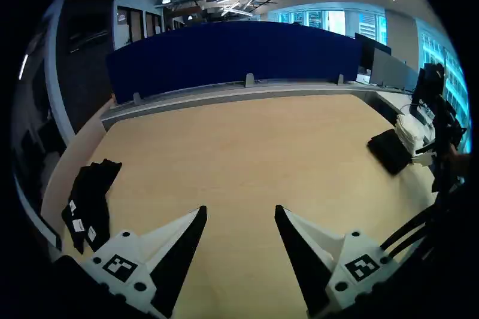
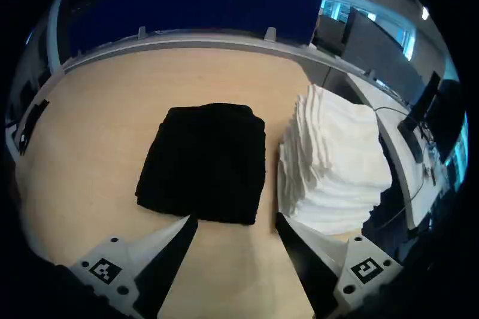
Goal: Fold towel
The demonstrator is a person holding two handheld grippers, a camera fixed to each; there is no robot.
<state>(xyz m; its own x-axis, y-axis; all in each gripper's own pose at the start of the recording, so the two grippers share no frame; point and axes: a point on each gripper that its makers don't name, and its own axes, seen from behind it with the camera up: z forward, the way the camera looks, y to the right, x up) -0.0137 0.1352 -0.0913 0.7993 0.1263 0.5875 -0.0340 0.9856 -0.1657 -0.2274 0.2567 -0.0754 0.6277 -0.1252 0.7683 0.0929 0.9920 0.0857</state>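
A folded black towel (image 2: 203, 160) lies flat on the wooden table (image 2: 108, 121), just ahead of my right gripper (image 2: 236, 223), which is open with nothing between its fingers. Beside it on the right stands a stack of folded white towels (image 2: 335, 163). In the left gripper view the same black towel (image 1: 390, 150) and white stack (image 1: 414, 132) sit at the table's far right edge. My left gripper (image 1: 240, 214) hovers open over bare tabletop. A crumpled pile of black towels (image 1: 90, 199) lies to its left near the table edge.
A blue partition (image 1: 239, 55) runs along the table's back edge. At far right in the left gripper view the other gripper and a hand (image 1: 449, 157) are seen. Monitors and cables (image 2: 431, 115) stand on the neighbouring desk to the right.
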